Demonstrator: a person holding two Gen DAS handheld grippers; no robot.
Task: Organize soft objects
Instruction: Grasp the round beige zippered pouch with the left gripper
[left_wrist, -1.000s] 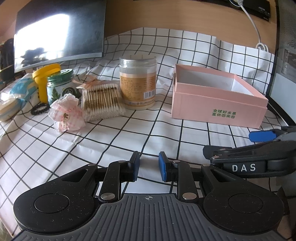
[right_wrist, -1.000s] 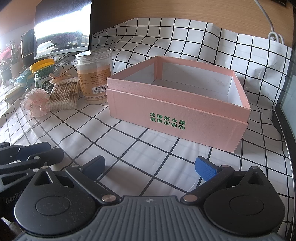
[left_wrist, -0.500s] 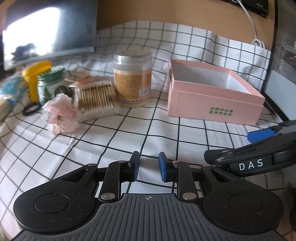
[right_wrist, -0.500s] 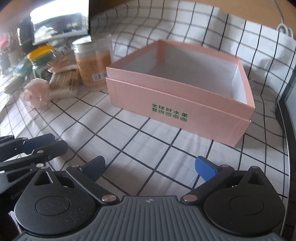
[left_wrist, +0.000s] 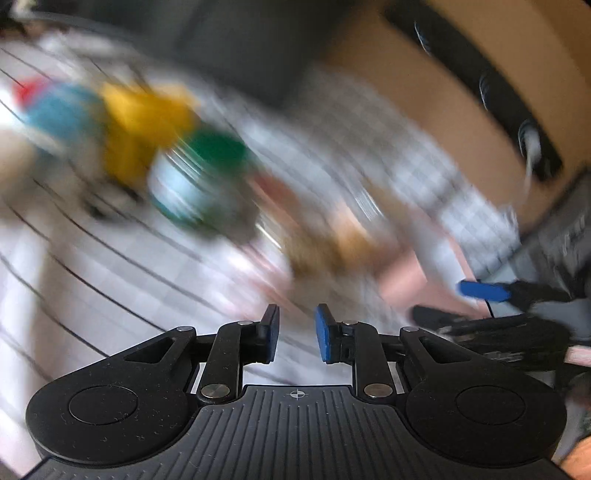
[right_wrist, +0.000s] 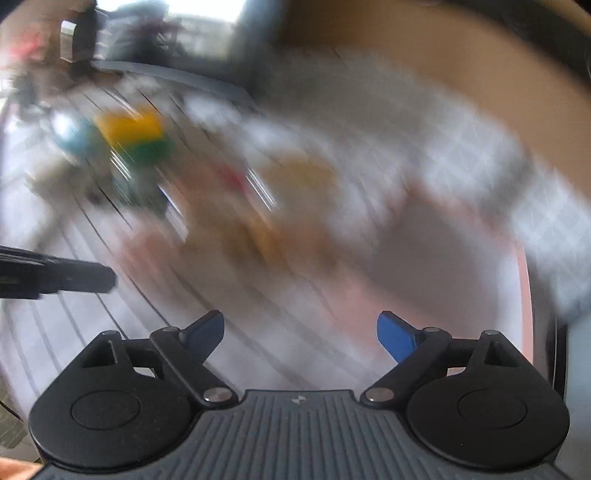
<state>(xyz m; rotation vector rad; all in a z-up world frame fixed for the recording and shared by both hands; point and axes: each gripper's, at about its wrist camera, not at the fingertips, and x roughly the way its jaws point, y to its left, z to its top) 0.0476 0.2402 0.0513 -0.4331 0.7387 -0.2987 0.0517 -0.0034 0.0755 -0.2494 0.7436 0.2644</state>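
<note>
Left hand-held gripper (left_wrist: 295, 334) narrow, nothing btwn pads. Right hand-held gripper (right_wrist: 300, 332) wide, empty, above checked tabletop (right_wrist: 110, 325). Heavy blur; no labels readable.

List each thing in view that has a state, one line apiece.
left gripper: narrow gap, holding nothing.
right gripper: wide open, empty.
green-lidded jar: lid on; otherwise too blurred to tell.
yellow container: too blurred to tell.
pink box: too blurred to tell.
</note>
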